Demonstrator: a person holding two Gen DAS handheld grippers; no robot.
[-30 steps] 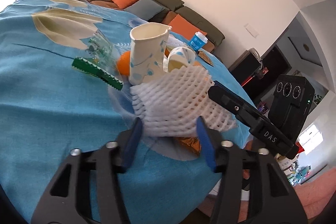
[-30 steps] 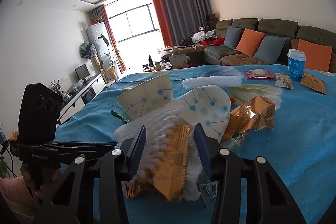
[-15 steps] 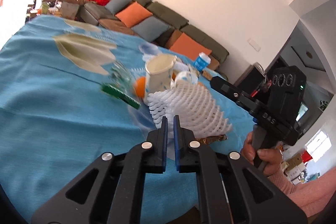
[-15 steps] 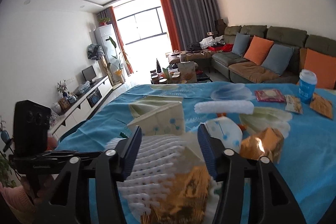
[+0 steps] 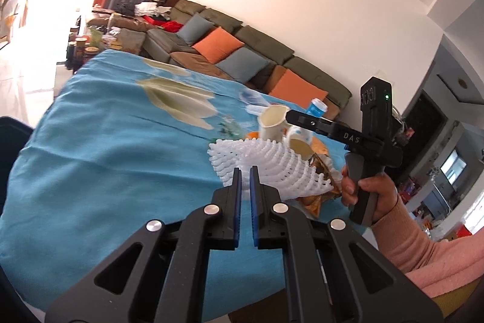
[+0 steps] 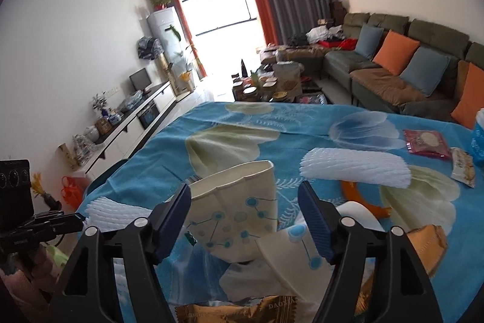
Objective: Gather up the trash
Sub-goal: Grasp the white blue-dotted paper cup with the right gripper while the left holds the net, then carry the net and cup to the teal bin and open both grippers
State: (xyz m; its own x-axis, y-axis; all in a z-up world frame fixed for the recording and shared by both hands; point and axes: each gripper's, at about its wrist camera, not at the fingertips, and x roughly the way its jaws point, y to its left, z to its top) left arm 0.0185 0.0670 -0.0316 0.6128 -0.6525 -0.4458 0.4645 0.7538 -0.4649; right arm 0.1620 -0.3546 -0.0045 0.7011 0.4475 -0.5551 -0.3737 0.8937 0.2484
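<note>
A pile of trash lies on the blue flowered tablecloth (image 5: 106, 159): a white foam net (image 5: 272, 168), two crumpled paper cups (image 5: 272, 123) and a gold wrapper (image 5: 314, 202). My left gripper (image 5: 245, 171) is shut with nothing in it, its tips just short of the net's near edge. My right gripper (image 6: 243, 189) hovers over the pile with its jaws opening. The dotted paper cup (image 6: 239, 211) shows between the fingers, and the pads stand clear of it. The second cup (image 6: 290, 256) and the gold wrapper (image 6: 236, 308) lie below them.
Further back lie a second foam net (image 6: 354, 167), an orange peel (image 6: 360, 199), a red packet (image 6: 426, 141), a snack packet (image 6: 462, 167) and a blue cup (image 6: 479, 138). A hand and pink sleeve (image 5: 402, 235) hold the right gripper (image 5: 292, 117). A sofa (image 6: 393, 71) stands beyond the table.
My left gripper has shut from open around the foam net and drawn back empty. My right gripper's jaws have spread off the gold wrapper and net, and it has pulled back and up.
</note>
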